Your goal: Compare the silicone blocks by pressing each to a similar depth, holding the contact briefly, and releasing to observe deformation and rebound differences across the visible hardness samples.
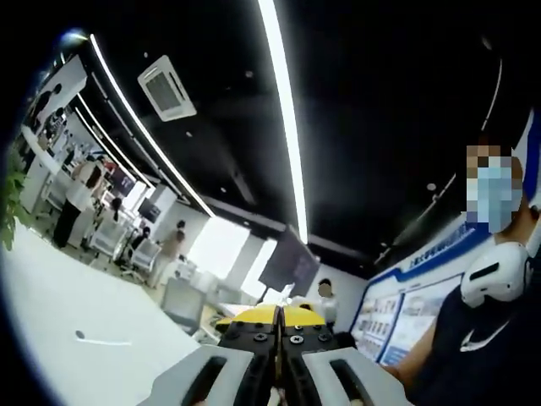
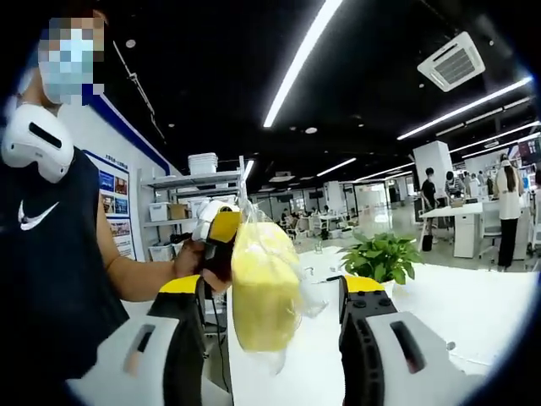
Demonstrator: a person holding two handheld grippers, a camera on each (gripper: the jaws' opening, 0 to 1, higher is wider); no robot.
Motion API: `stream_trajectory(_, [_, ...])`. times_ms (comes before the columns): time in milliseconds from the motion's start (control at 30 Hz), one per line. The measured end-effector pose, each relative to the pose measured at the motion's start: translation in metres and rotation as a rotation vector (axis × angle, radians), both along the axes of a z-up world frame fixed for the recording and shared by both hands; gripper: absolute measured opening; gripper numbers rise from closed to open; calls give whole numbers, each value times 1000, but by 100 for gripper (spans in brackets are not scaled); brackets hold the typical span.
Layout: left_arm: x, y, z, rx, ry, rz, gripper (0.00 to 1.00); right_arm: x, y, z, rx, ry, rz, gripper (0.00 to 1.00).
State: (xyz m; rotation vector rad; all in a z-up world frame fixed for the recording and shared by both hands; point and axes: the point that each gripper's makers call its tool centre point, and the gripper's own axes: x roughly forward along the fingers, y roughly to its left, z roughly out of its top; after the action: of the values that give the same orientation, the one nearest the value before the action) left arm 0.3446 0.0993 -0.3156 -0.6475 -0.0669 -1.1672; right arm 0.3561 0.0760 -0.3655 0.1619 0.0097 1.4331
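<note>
Silicone block (image 2: 264, 288), yellow and wrapped in a clear plastic bag, hangs between my right gripper's (image 2: 270, 338) jaws in the right gripper view. Those tongs stand wide apart, one jaw at about 7 o'clock and the other at 5 o'clock, and the bagged block sits in the gap nearer the 7 o'clock jaw; I cannot tell whether it touches either one. The bag's top reaches up to the other gripper (image 2: 221, 233), seen at roughly 10 o'clock from the block, which a hand (image 2: 190, 258) holds and which appears to pinch the bag's neck. Behind, a potted plant (image 2: 385, 258) sits on a white table (image 2: 473, 313), and shelves (image 2: 182, 211) carry boxes.

In the left gripper view my left gripper (image 1: 277, 359) has its jaws pressed narrow, meeting at 6 o'clock, with yellow showing just past the tips. I cannot tell from here what they clamp. A person in a dark shirt (image 1: 473, 347) stands at 4 o'clock, and ceiling light strips (image 1: 283, 110) run overhead.
</note>
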Motion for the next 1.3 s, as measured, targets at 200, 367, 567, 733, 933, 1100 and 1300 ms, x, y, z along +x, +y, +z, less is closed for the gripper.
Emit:
stream_trajectory(200, [-2, -2, -3, -6, 10, -3, 0, -3, 4, 0, -1, -7, 25, 47])
stream_trajectory(367, [-3, -2, 0, -18, 8, -6, 0, -6, 8, 1, 1, -8, 43, 40])
stream_trajectory(567, [-2, -1, -1, -20, 8, -7, 0, -11, 11, 2, 8, -6, 69, 31])
stream_trajectory(733, [-2, 1, -3, -22, 12, -6, 0, -11, 12, 2, 6, -6, 66, 29])
stream_trajectory(933, [-3, 1, -5, -9, 5, -5, 0, -12, 12, 2, 2, 2, 57, 27])
stream_trajectory(1100, [-4, 2, -6, -1, 3, -4, 0, -13, 12, 1, -19, 15, 49, 23])
stream_trajectory(1300, [-5, 1, -6, 12, -7, -5, 0, -12, 11, 0, -34, 31, 46, 17])
